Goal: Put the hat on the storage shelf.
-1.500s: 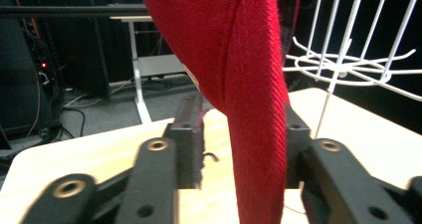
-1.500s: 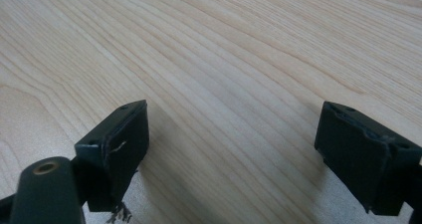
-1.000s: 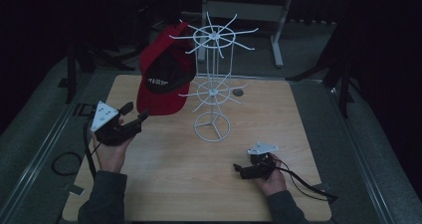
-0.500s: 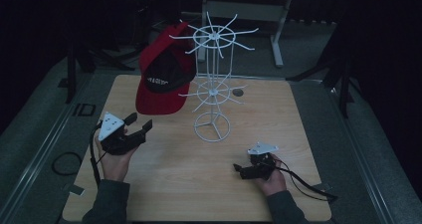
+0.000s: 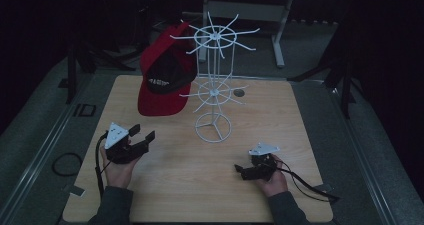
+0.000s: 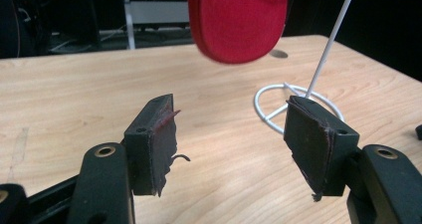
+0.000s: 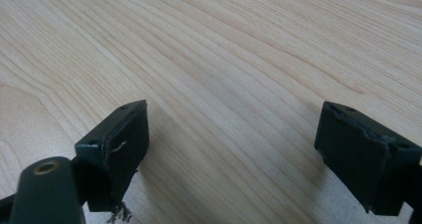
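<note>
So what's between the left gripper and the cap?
Nothing: in the high view only bare table lies between the open left gripper and the cap hanging on the rack.

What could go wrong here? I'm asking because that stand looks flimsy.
The red baseball cap hangs from one arm of the thin white wire stand, so its weight sits off-centre; a tug might tip the stand. The open left gripper is close by, and its worn, fraying pads may slip on fabric.

Wire rack [image 5: 213, 92] and hanging cap [image 5: 164, 80] block mid-table; near table [image 5: 190, 185] open.
</note>
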{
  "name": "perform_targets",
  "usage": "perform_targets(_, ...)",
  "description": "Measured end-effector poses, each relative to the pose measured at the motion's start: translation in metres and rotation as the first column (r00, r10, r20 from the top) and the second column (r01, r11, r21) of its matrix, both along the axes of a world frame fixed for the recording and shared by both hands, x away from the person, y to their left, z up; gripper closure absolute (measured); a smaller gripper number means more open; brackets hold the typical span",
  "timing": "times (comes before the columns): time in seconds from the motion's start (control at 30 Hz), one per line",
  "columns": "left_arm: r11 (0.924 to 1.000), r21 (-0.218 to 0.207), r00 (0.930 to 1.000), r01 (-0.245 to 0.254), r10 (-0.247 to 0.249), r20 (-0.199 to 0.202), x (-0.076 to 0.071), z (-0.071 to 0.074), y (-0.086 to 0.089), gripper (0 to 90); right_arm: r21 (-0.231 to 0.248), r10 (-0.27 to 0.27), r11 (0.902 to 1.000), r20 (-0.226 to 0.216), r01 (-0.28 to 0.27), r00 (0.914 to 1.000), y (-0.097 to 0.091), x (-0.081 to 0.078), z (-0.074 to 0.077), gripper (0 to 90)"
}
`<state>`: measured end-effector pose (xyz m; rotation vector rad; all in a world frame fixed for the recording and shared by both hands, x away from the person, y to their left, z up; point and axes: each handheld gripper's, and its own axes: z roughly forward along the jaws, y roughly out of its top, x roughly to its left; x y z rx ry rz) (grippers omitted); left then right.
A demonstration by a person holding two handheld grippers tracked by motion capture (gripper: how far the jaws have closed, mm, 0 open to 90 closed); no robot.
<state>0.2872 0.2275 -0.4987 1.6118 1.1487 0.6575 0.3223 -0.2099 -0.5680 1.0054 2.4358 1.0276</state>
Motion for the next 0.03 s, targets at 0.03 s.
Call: perform_targets(0.03,1.0000,-0.004,1.0000,-0.001,0.001,-0.003,0.0004,-0.0010,0.0001,37.9,0.000,0.000,1.0000,0.000,0.000,1.0000,0.0000,0.0000,0.0000,13.6)
